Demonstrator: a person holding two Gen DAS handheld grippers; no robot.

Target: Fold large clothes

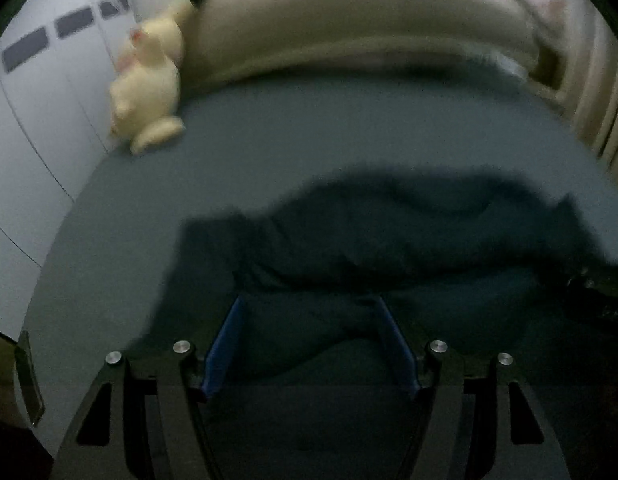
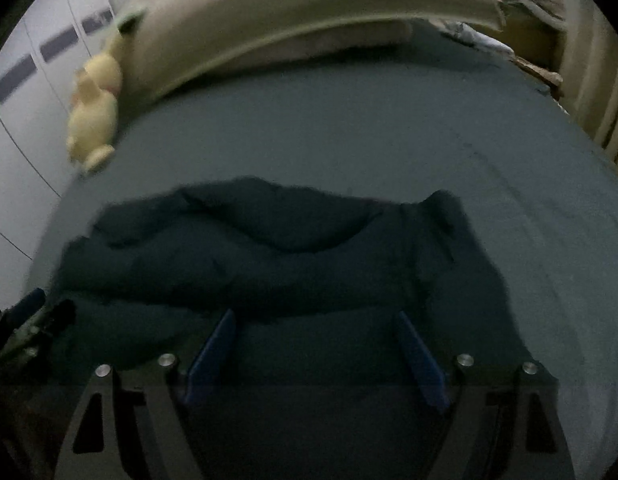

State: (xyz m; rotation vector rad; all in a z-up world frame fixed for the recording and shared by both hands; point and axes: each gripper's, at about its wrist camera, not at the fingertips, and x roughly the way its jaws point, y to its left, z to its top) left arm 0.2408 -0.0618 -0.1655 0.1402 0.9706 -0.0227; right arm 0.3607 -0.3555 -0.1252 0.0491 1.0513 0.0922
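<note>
Two grippers hang over a bed (image 1: pixel 349 136) with a grey-blue sheet, both angled down at a dark garment (image 2: pixel 269 248) lying near the closer edge. Left gripper (image 1: pixel 311 308): blue fingers spread, cloth visible in the gap but not pinched. Right gripper (image 2: pixel 317 322): fingers spread wider, likewise nothing clamped; fabric lies beneath and between them.

Garment sits in a rumpled band running across the sheet, with a rolled or doubled-over ridge on its far side. Judged state: at least one rough fold appears made, but edges are uneven and the shape is still long, so further folds and smoothing likely remain. Dim light and blur hide seams, sleeves and collar.

Cream plush toy (image 1: pixel 149 92) leans by the beige headboard (image 1: pixel 349 28), well apart from the work.
</note>
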